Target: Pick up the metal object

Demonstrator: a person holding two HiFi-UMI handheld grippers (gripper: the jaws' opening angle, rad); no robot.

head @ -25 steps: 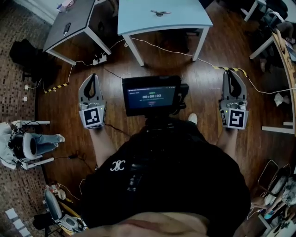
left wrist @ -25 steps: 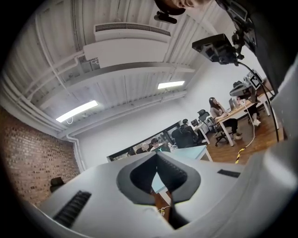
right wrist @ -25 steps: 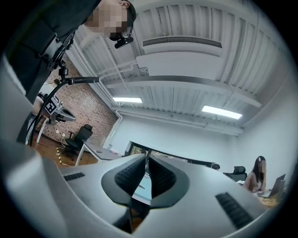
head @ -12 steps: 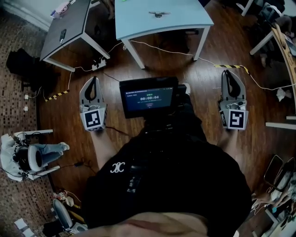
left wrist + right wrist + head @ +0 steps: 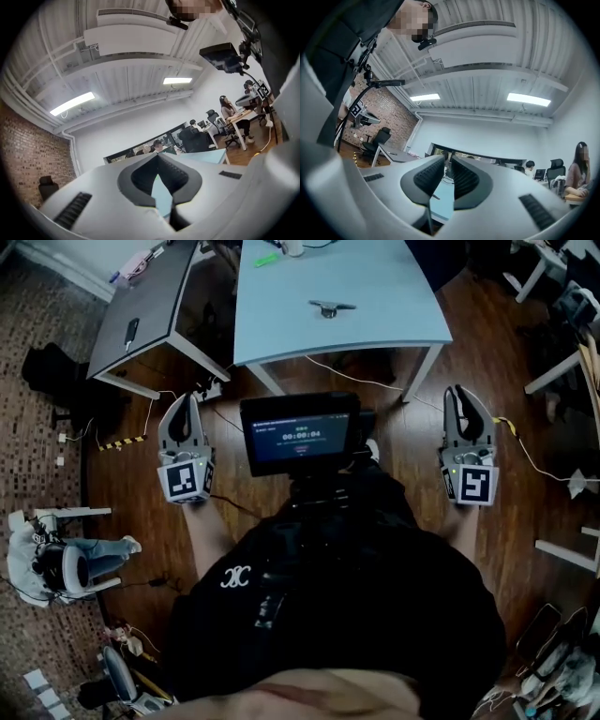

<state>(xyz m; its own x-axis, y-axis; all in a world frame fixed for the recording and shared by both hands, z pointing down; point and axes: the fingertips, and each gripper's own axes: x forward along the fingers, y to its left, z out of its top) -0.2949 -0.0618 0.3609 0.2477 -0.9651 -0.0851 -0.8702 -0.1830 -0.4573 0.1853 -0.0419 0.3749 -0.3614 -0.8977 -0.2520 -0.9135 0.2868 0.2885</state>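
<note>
The metal object (image 5: 329, 307) lies on the blue table (image 5: 394, 306), near the middle of the top and well apart from both grippers. Count: one. Its long axis runs left to right in the head view, roughly parallel to the table's near edge, with the right end tipped slightly toward the person. A raised part sits at mid-length. The two ends cannot be told apart at this size.

Left gripper (image 5: 185, 400): held over the floor, in front of the person's left side, tips toward the tables. In the left gripper view its jaws meet at the tips (image 5: 157, 155), and nothing is held.

Right gripper (image 5: 457, 392): held over the floor at the person's right, tips pointing the same way. In the right gripper view (image 5: 449, 161) the jaws are opening. A narrow gap stands between the ribbed pads (image 5: 427, 174), with nothing in it.

Other counts: two tables, the blue one and a grey table (image 5: 155, 296) beside it at the left; one screen (image 5: 298, 432) at the person's chest, between the grippers; one green item (image 5: 266, 259) at the blue table's far end.
</note>
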